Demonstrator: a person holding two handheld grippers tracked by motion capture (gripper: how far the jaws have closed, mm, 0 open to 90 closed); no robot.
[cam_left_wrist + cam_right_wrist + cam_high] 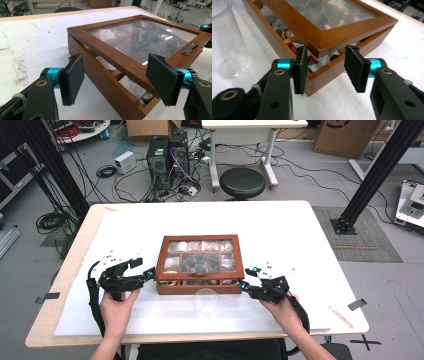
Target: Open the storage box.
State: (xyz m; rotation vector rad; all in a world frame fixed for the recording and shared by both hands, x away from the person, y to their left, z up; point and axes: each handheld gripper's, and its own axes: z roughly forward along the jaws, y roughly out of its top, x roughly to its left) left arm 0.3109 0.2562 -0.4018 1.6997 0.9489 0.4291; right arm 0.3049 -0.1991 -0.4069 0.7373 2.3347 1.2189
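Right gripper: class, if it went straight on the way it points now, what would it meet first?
Probably the near corner of the wooden box: the right gripper is open, with the raised lid's corner just ahead.

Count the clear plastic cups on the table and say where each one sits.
1: a clear plastic cup stands on the white table, just in front of the wooden box, between the two grippers. The box could hide others.
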